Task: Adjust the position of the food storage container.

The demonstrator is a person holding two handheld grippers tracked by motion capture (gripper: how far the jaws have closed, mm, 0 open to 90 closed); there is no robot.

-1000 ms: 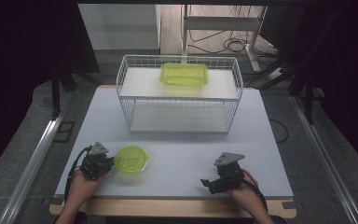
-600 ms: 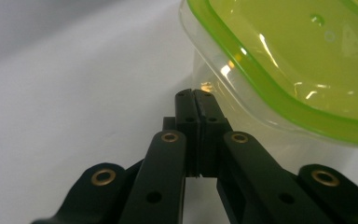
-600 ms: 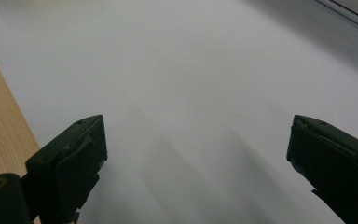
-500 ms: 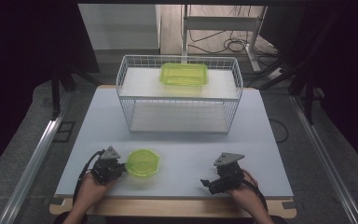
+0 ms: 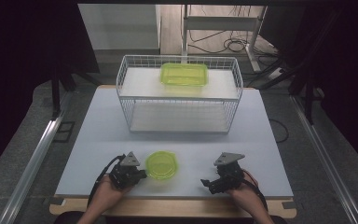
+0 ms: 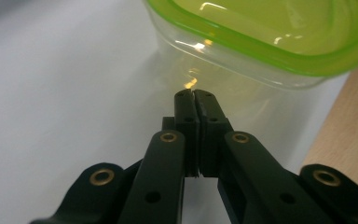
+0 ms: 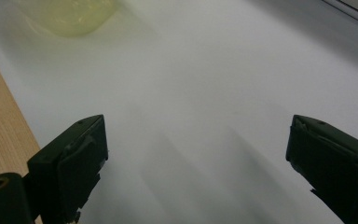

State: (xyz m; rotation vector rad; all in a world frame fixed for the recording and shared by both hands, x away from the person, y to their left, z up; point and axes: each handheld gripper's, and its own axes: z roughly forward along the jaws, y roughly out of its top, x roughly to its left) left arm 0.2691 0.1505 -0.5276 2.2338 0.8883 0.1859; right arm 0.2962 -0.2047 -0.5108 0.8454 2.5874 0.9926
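My left claw (image 5: 142, 173), jaws pressed together on nothing, sits just beside the round green-lidded container (image 5: 161, 164) near the tabletop's (image 5: 98, 126) front edge, while my right claw (image 5: 205, 183) rests wide open, empty.

Left hand-held gripper (image 5: 140, 175) touches round green container (image 5: 161, 164) — right hand-held gripper (image 5: 208, 183) apart
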